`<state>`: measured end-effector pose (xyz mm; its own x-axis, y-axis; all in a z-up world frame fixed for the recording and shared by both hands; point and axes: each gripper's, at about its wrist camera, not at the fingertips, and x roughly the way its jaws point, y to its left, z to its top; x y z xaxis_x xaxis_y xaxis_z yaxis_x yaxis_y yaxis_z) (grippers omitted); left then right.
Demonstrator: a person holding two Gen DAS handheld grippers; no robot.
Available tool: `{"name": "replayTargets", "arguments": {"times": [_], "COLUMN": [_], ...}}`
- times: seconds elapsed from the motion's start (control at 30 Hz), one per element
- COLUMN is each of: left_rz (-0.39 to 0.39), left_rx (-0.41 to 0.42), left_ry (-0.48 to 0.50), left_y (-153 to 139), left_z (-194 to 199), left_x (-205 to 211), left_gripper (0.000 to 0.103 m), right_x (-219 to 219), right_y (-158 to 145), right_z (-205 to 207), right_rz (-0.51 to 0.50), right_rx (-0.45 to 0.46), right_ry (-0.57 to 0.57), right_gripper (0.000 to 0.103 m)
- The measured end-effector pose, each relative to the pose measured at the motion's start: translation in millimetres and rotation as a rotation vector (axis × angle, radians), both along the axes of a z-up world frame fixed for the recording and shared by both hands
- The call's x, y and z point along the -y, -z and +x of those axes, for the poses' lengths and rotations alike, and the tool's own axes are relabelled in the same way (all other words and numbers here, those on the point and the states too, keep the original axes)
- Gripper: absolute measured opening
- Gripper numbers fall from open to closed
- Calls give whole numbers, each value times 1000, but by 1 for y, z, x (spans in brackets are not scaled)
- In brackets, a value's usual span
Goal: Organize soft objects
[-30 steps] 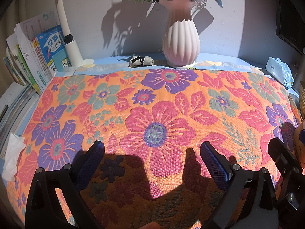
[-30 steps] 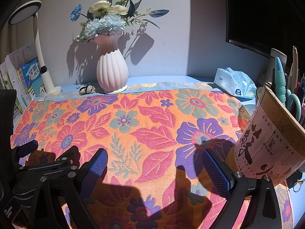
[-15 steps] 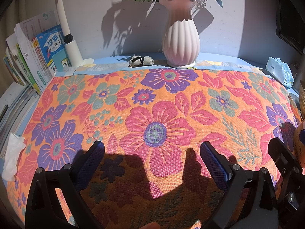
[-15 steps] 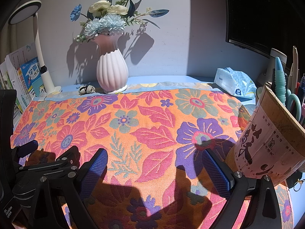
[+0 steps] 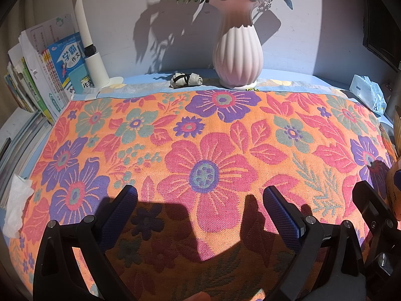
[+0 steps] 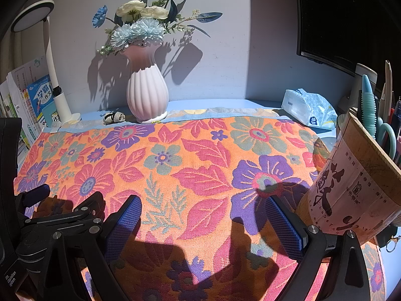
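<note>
- The left gripper [image 5: 200, 203] is hovering with blue fingers [image 5: 280, 213] spread wide, gripping nothing.
- The right gripper [image 6: 203, 213] is likewise gaping, empty.
- The floral cloth [image 5: 215, 150] is lying flat beneath both, covering the desk.
- Beyond its far edge, a pink vase [image 6: 147, 95] is standing upright beside a tissue pack [image 6: 309, 111].

Blue paperback book [image 5: 69, 60] standing among the books at the left: large white characters "学霸" with "作文" beneath on its cover.
Light blue book [image 5: 82, 80] in front of it: "作文" again.
Brown cylindrical paper-wrapped pen holder [image 6: 351, 190]: printed Chinese characters, too small to read.
</note>
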<state>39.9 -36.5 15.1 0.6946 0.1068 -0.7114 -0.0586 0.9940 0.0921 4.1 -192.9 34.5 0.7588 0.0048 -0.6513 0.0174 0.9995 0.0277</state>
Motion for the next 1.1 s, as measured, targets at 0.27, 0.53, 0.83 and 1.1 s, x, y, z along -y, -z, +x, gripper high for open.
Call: {"name": "replayTargets", "arguments": {"times": [0.27,0.53,0.83,1.1], "left_rz": [0,0,5,36], "left_rx": [-1,0,2,32], "left_ry": [0,0,-4,-4], "left_y": [0,-1,1,-3], "left_z": [0,1,0,-3], "left_x": [0,0,0,1], "left_gripper": [100,100,100,100], "right_x": [0,2,2,3], "right_y": [1,2,2,2], "right_z": [0,0,0,0], "right_rz": [3,1,1,0], "right_rx": [-3,-2,-3,-2], "right_ry": [-4,-2,-2,-2], "right_gripper": [98,98,98,98]}}
